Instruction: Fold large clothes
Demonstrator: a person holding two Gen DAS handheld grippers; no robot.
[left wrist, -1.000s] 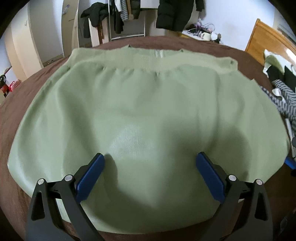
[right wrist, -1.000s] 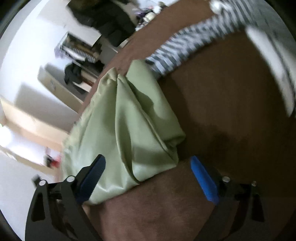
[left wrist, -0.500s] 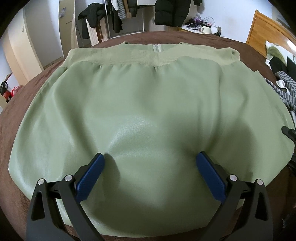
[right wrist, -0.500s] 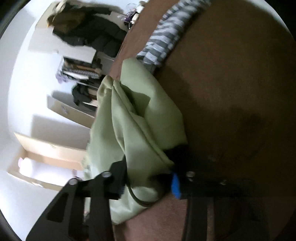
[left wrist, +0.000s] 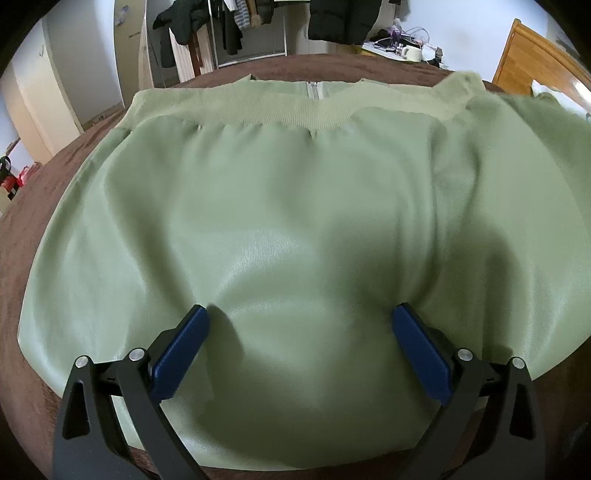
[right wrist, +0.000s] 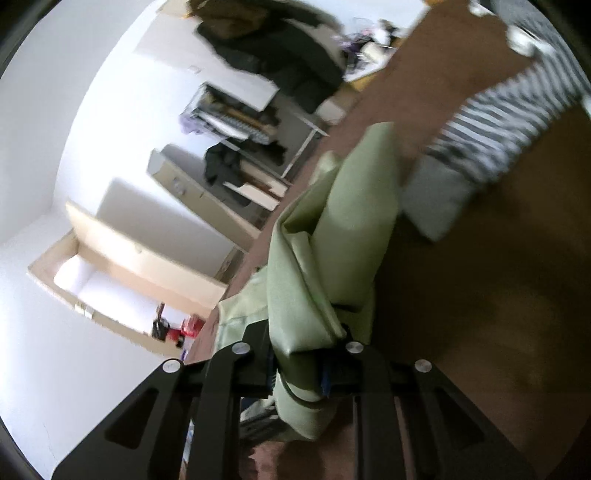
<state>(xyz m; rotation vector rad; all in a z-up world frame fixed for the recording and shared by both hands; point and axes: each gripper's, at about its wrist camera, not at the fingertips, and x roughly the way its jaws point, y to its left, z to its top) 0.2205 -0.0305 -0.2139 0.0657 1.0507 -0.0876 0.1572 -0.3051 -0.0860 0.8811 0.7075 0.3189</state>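
A pale green jacket point(left wrist: 295, 203) lies spread on the brown bed cover point(left wrist: 22, 240), its ribbed hem point(left wrist: 258, 107) and zipper point(left wrist: 313, 88) at the far side. My left gripper point(left wrist: 301, 332) hovers open just above the jacket's near part, blue pads wide apart and nothing between them. In the right wrist view, my right gripper point(right wrist: 299, 369) has its jaws closing, with a bunched fold of the jacket's edge point(right wrist: 332, 240) pinched between the pads and lifted off the bed cover point(right wrist: 480, 295). In the left wrist view the jacket's right side is raised.
A black-and-white striped garment point(right wrist: 498, 133) and a grey cloth point(right wrist: 436, 206) lie on the bed beyond the lifted fold. A clothes rack point(left wrist: 240, 33) with dark coats stands at the far wall, a cluttered desk point(left wrist: 402, 48) and a wooden headboard point(left wrist: 532, 62) to the right.
The right gripper went from wide open to closed on the jacket's edge and rose, pulling the fabric up. The jacket's right side lifted in the left wrist view. The left gripper stayed put.
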